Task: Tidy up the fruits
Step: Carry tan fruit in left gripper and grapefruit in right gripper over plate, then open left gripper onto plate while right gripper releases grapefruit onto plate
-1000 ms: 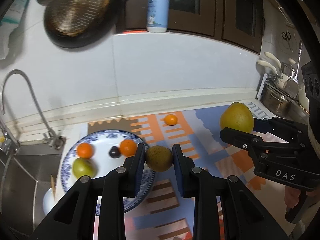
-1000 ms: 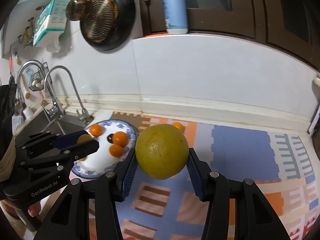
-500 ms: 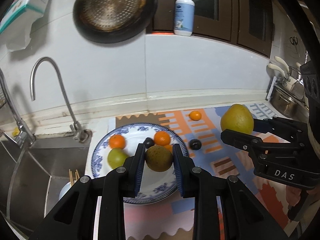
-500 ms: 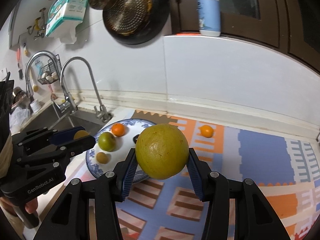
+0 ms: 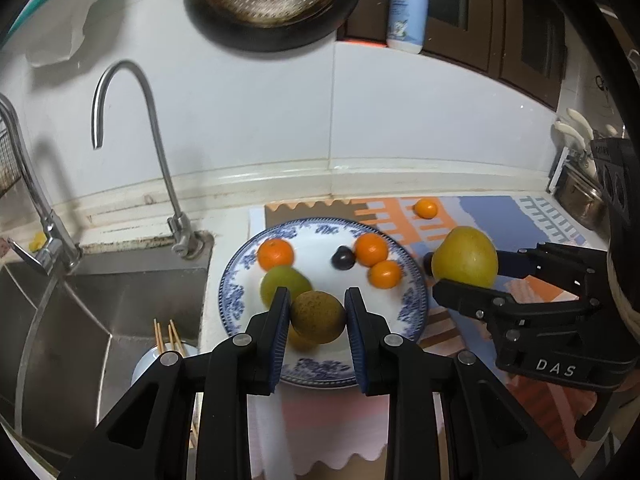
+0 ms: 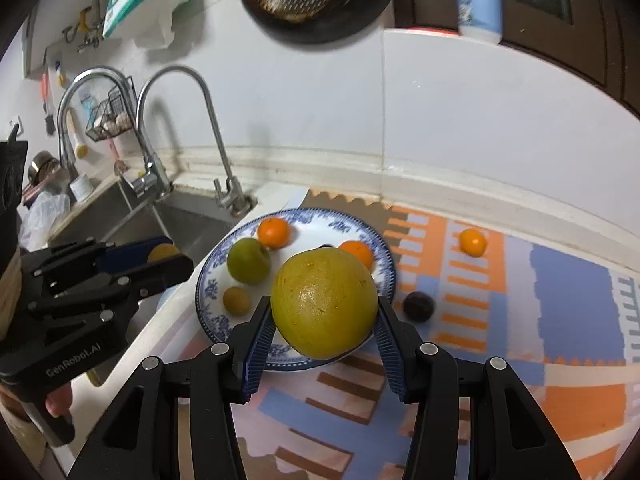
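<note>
Over the plate (image 5: 416,280), left tool (image 5: 318,312) clamps a brown fruit (image 5: 318,317), right tool (image 6: 324,320) a dimpled yellow citrus (image 6: 324,304).

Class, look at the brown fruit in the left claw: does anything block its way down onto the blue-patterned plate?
Partly. The brown fruit hangs above the plate, but a small yellow fruit lies about beneath it and a green fruit just behind. Bare plate shows to the right of them.

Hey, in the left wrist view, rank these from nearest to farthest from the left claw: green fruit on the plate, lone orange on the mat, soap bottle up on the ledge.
From the left claw:
1. Green fruit, on the plate, just past the claw's left finger.
2. Lone orange, on the mat, beyond the plate to the right.
3. Soap bottle, high on the ledge at the back.
</note>
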{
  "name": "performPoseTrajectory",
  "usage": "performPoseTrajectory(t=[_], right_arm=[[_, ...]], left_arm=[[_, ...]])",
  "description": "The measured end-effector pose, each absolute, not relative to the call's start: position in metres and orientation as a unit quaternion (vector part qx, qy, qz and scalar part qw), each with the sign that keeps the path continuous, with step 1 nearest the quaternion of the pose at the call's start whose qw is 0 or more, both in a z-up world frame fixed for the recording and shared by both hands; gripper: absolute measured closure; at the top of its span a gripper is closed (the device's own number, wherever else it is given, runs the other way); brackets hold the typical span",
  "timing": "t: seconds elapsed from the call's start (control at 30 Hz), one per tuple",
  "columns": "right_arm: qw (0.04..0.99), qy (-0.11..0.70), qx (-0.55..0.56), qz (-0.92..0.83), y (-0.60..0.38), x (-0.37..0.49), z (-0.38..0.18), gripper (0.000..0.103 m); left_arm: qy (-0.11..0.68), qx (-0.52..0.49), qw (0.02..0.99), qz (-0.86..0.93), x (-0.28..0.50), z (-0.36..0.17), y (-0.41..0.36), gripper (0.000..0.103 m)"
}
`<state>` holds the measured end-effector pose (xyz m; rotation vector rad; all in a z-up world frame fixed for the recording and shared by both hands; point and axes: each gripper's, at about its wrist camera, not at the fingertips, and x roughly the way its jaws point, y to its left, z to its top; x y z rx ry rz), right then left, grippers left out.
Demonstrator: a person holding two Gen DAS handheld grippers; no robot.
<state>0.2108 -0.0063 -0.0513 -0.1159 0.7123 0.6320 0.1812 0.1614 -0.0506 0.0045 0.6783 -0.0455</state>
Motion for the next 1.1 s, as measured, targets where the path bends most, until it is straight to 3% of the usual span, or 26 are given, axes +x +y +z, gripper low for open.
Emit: performPoseTrajectory(t=[0.37,0.7,0.77,0.83,0.9,1.1], right_arm=[[0.866,0.389,-0.07,0.305,0.029,0.229,-0.089,0.053],[0.864,0.404,-0.06,0.295,0.036,0.248,-0.099,0.053],[0.866,0.401,-0.058,0.293,0.034,0.249,-0.097,0.047],[0.874,0.387,-0.058,0.287,0.03,0.247,-0.091,0.036],[0.884,0.372,-0.061,0.277,0.024,0.244,-0.085,0.036],[0.901,0.354,-0.061,0.241,0.004,0.241,-0.073,0.036]], left_arm=[[0.373,0.015,0.928,-0.02,0.207,-0.084,0.185,0.075],[0.375,0.022,0.925,-0.048,0.222,-0.082,0.178,0.075],[0.374,0.023,0.925,-0.056,0.226,-0.081,0.174,0.075],[0.371,0.023,0.926,-0.058,0.229,-0.079,0.172,0.075],[0.37,0.025,0.927,-0.058,0.23,-0.078,0.17,0.064],[0.362,0.037,0.93,-0.057,0.227,-0.073,0.16,0.053]])
